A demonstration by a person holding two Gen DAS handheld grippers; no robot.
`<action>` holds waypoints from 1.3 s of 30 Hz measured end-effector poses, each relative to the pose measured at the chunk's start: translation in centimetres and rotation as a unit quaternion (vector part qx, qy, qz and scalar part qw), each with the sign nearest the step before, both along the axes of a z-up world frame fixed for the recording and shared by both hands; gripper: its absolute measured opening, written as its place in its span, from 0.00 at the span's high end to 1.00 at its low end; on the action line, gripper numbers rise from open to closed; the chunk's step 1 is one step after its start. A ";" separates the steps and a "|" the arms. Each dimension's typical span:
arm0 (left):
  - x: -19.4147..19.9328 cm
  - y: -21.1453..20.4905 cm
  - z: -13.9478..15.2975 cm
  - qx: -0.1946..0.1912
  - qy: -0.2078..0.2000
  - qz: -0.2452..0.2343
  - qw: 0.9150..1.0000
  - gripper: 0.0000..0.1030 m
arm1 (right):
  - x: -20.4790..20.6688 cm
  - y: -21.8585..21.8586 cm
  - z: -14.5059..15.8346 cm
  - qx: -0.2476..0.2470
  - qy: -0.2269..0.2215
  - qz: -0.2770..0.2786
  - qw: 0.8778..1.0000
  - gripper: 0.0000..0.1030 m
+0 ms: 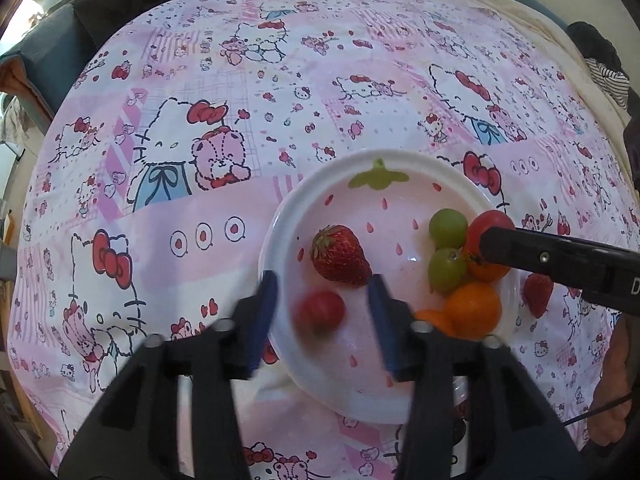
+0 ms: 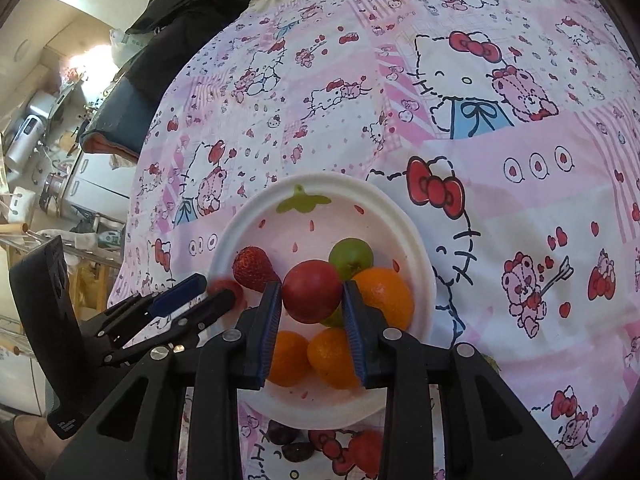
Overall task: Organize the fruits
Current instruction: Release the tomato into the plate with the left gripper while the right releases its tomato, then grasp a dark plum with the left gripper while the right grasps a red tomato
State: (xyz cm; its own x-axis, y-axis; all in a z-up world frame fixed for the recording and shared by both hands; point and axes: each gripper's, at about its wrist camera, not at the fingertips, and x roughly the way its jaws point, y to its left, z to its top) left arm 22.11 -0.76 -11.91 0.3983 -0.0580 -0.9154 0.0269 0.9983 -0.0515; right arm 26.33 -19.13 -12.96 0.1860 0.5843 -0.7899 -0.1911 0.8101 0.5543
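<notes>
A white strawberry-print plate [image 1: 304, 196] [image 2: 404, 216] sits on the Hello Kitty cloth. It holds a strawberry [image 1: 340, 254] [image 2: 252, 268], green grapes [image 1: 448, 226] [image 2: 352, 256] and oranges [image 1: 474, 308] [image 2: 386, 294]. My left gripper [image 1: 324, 312] is open over the plate; a blurred small red fruit [image 1: 320, 312] lies between its fingers without contact. My right gripper [image 2: 312, 300] is shut on a red tomato [image 2: 312, 296] above the plate; the tomato shows in the left wrist view [image 1: 490, 224].
A strawberry [image 1: 538, 292] lies on the cloth just right of the plate. Dark grapes [image 2: 298, 452] and a red fruit [image 2: 366, 454] lie on the cloth at the plate's near edge. Dark clothing [image 2: 188, 4] and a cluttered shelf [image 2: 36, 128] lie beyond the bed.
</notes>
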 end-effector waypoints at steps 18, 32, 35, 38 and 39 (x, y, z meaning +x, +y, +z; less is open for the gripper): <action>-0.4 0.8 1.4 -0.007 -0.022 0.022 1.000 0.33 | 0.2 -1.4 2.9 0.032 -0.045 -0.026 0.998 0.25; -3.4 2.3 4.0 -0.022 -0.041 0.057 0.997 0.33 | -3.2 -3.6 6.8 0.030 -0.084 -0.048 0.995 0.25; -4.2 2.6 4.6 -0.025 -0.044 0.062 0.997 0.33 | -4.2 -4.0 7.4 0.025 -0.090 -0.049 0.994 0.25; -5.2 2.8 4.9 -0.027 -0.046 0.065 0.996 0.33 | -5.1 -4.6 7.4 0.023 -0.086 -0.059 0.994 0.25; -5.5 2.8 5.0 -0.028 -0.046 0.067 0.996 0.33 | -5.5 -4.9 7.3 0.023 -0.083 -0.063 0.994 0.25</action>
